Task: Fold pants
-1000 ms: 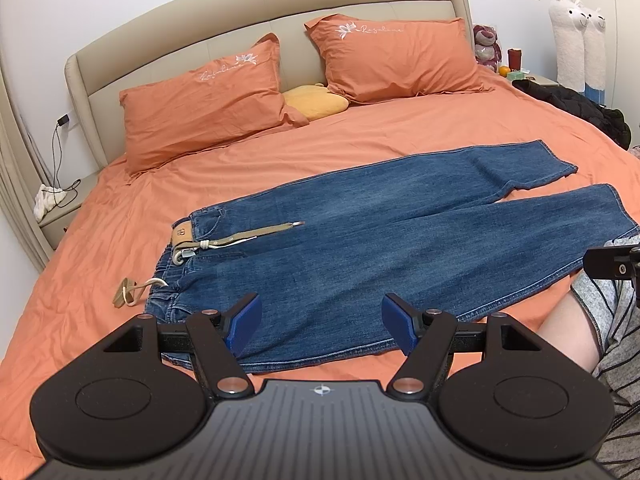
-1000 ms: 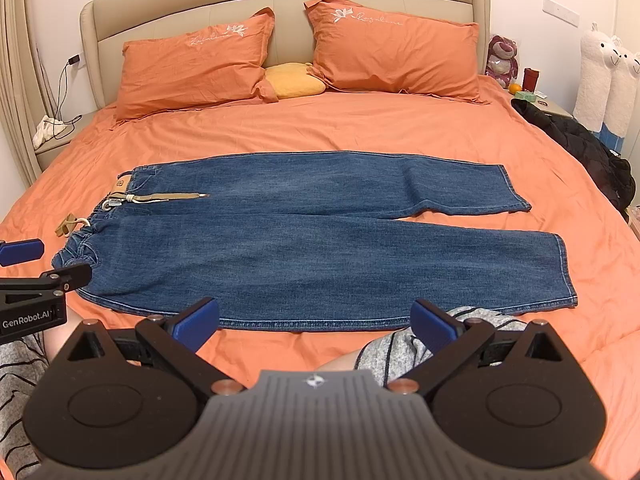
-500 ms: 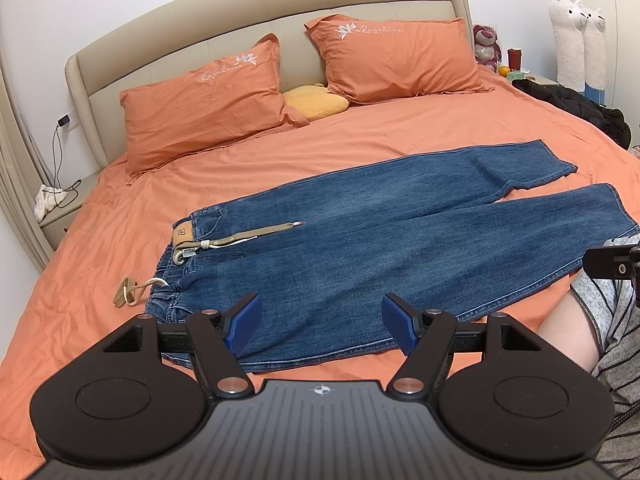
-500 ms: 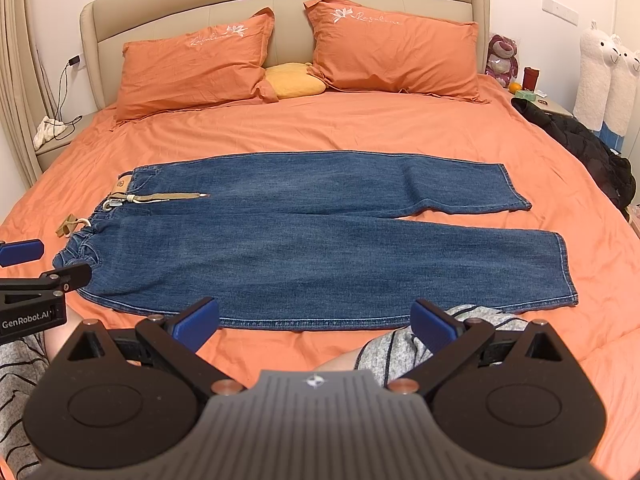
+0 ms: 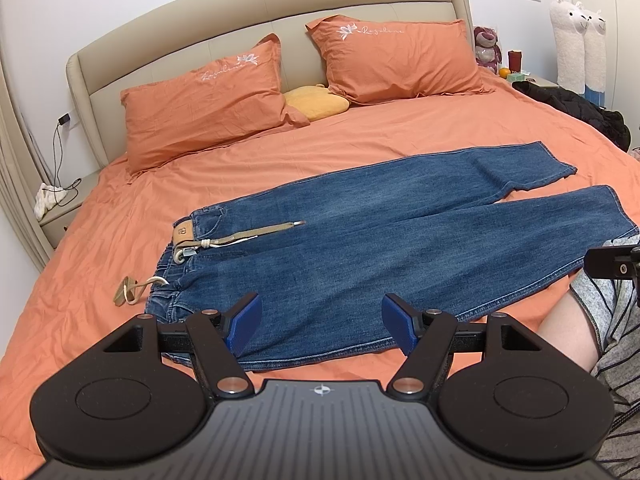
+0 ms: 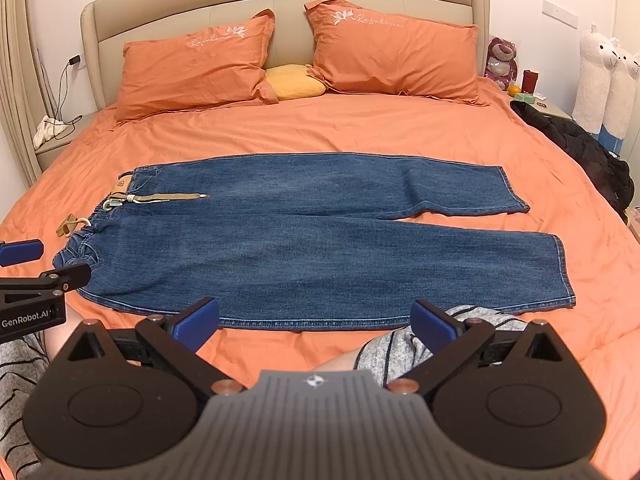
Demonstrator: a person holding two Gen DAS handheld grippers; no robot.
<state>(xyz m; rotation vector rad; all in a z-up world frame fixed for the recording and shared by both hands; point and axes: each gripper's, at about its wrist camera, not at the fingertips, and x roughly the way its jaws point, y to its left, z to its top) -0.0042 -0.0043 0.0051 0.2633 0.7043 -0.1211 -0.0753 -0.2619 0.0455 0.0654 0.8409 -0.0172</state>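
Note:
Blue jeans [image 5: 360, 240] lie flat and spread out on the orange bed, waistband to the left, both legs running right; they also show in the right wrist view [image 6: 312, 240]. A tan drawstring [image 5: 248, 236] lies across the waist. My left gripper [image 5: 322, 326] is open and empty, above the near edge of the jeans by the waist. My right gripper [image 6: 314, 322] is open and empty, just short of the jeans' near hem edge. The left gripper's fingers [image 6: 24, 250] show at the left edge of the right wrist view.
Two orange pillows [image 6: 200, 68] and a yellow cushion [image 6: 294, 82] sit at the headboard. A black jacket [image 6: 580, 148] lies on the bed's right side. The person's knee and grey shorts [image 6: 400, 354] are at the near edge. Nightstands flank the bed.

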